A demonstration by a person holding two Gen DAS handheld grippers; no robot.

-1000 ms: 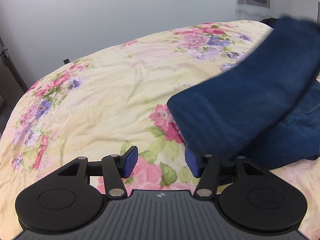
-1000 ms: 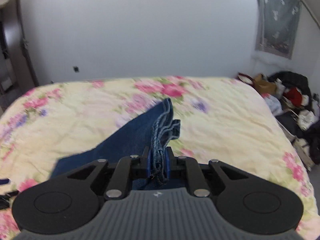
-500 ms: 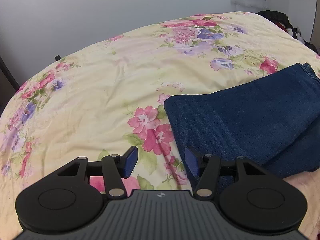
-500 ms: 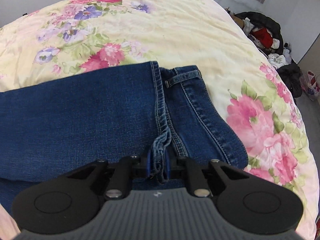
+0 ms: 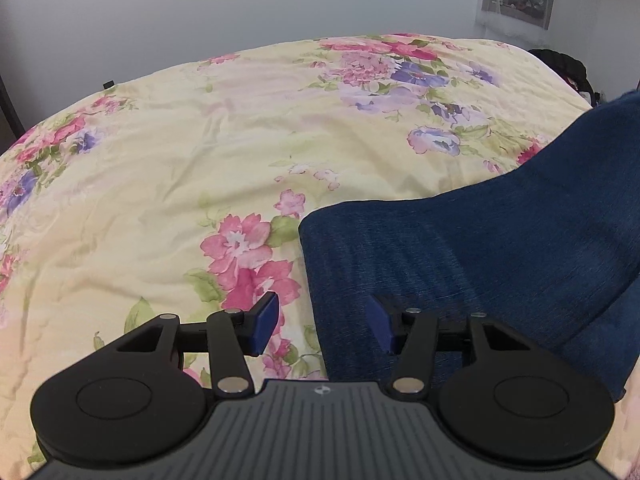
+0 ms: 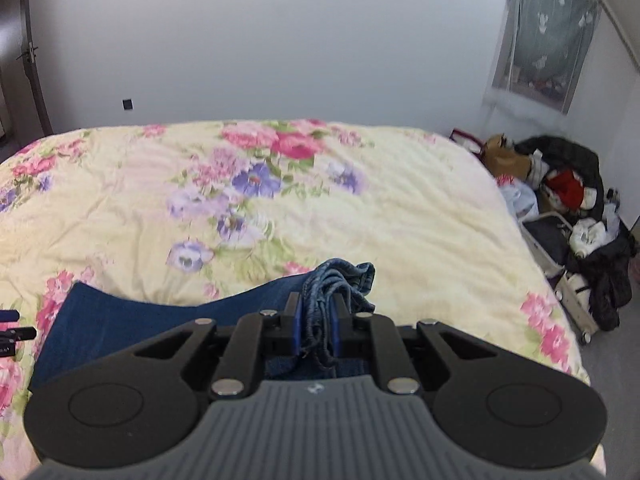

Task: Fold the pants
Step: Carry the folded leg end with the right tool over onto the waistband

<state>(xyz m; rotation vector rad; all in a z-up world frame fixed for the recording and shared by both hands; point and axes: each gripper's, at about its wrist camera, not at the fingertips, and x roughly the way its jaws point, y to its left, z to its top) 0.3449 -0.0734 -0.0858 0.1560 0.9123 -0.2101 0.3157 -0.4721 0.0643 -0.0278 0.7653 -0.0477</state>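
Fold in progress: dark blue denim pants [image 5: 480, 248] lie on the bed's yellow floral quilt [image 5: 200, 152], one end raised.
Right gripper [image 6: 316, 326] fingers are clamped on the bunched, stitched hem; left gripper [image 5: 322, 322] fingers are closing, straddling the folded edge without touching it. Next move, as judged: pinch that edge, then carry both ends over evenly. Denim is heavy, ribbed; quilt soft, wrinkled.

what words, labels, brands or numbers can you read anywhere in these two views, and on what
None can be read.
Small white emblem on the left gripper's grey ribbed body: a logo mark, no letters.
Small white emblem on the right gripper's grey ribbed body: too blurred to read.
Dark blue denim pants: no label visible.
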